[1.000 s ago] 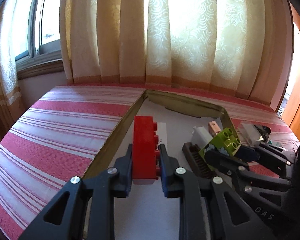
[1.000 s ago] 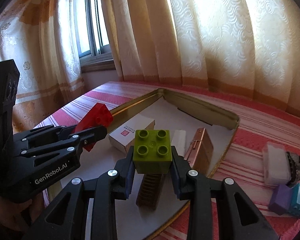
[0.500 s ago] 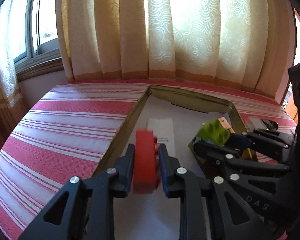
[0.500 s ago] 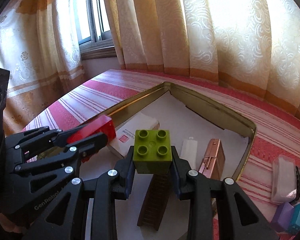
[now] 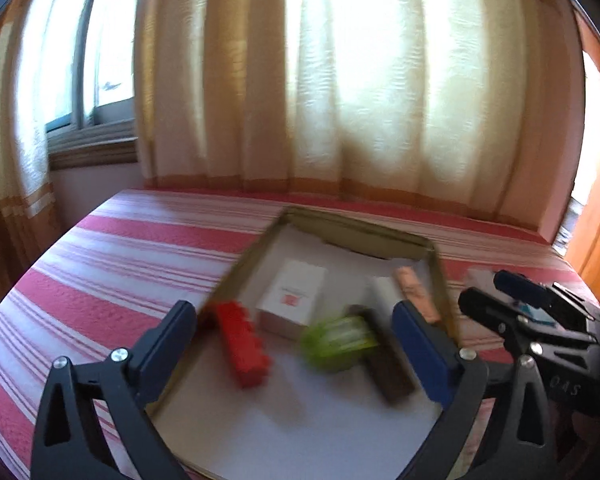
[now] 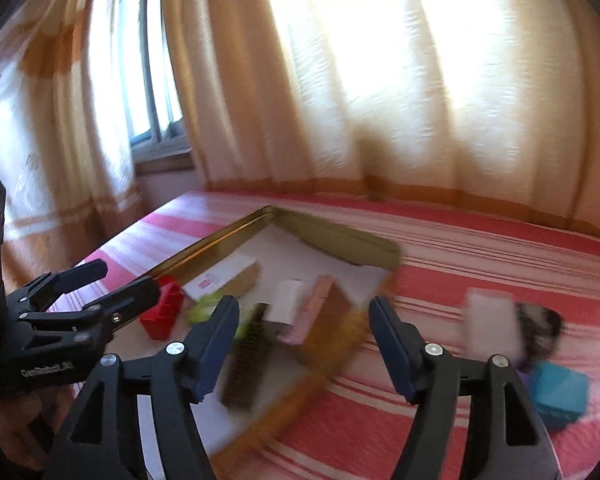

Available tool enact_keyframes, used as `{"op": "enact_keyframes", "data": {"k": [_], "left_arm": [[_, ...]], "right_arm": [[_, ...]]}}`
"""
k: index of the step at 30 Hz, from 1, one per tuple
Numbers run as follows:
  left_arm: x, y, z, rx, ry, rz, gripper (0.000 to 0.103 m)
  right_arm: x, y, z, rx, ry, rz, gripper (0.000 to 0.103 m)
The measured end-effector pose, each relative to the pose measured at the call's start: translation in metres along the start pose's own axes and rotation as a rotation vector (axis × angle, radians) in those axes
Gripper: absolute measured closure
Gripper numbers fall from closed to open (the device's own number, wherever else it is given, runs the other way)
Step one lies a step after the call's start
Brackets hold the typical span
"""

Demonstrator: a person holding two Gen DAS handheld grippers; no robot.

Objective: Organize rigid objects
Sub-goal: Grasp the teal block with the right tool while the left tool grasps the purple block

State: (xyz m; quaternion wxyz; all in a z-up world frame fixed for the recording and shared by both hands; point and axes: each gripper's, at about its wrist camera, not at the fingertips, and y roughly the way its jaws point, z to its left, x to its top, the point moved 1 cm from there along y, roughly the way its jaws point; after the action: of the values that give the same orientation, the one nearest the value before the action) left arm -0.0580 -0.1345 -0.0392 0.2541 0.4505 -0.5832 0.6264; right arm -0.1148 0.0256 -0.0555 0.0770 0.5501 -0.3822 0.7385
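Now both jaws just opened, empty: red brick (image 5: 242, 348) and green brick (image 5: 336, 342) released in tray (image 5: 356, 226) (blurred). Next: blue block (image 6: 558, 394), right of right gripper (image 6: 304, 340).

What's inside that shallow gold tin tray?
Inside the gold tin tray: red toy brick, blurred green brick, white box, brown comb, pink case. Its near corners are hidden.

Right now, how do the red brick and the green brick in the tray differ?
The red brick is long and narrow; the green brick is short and squarish. Red lies by the tray's left wall, green nearer the middle against the brown comb. Red looks fairly sharp, green is smeared by blur. Both lie in the tray, gripped by neither gripper.
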Motion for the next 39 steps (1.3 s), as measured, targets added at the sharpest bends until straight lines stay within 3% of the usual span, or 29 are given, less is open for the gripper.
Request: {"op": "enact_keyframes", "data": {"k": [6, 11, 17, 22, 26, 28, 29, 32, 39], "left_arm": [[-0.004, -0.003, -0.066, -0.103, 0.077, 0.000, 0.001], [-0.006, 0.010, -0.114, -0.142, 0.135, 0.025, 0.001], [-0.008, 0.014, -0.143, -0.160, 0.179, 0.035, 0.001], [-0.009, 0.029, -0.146, -0.147, 0.169, 0.064, 0.001], [-0.012, 0.037, -0.150, -0.147, 0.163, 0.084, 0.001], [-0.013, 0.040, -0.153, -0.149, 0.167, 0.096, 0.001], [-0.015, 0.042, -0.155, -0.154, 0.167, 0.103, 0.001], [-0.017, 0.045, -0.162, -0.169, 0.172, 0.121, 0.001], [-0.028, 0.055, -0.196, -0.228, 0.224, 0.180, 0.001]], "right_arm": [[-0.018, -0.039, -0.070, -0.263, 0.080, -0.025, 0.026], [-0.035, -0.047, -0.125, -0.367, 0.222, 0.026, 0.025], [-0.037, -0.044, -0.147, -0.353, 0.257, 0.074, 0.019], [-0.038, -0.031, -0.151, -0.360, 0.270, 0.140, 0.016], [-0.045, -0.018, -0.168, -0.355, 0.338, 0.237, 0.016], [-0.046, -0.019, -0.177, -0.330, 0.384, 0.242, 0.016], [-0.046, -0.021, -0.181, -0.329, 0.401, 0.237, 0.016], [-0.048, -0.027, -0.188, -0.321, 0.419, 0.230, 0.031], [-0.050, -0.041, -0.197, -0.376, 0.389, 0.223, 0.035]]}}
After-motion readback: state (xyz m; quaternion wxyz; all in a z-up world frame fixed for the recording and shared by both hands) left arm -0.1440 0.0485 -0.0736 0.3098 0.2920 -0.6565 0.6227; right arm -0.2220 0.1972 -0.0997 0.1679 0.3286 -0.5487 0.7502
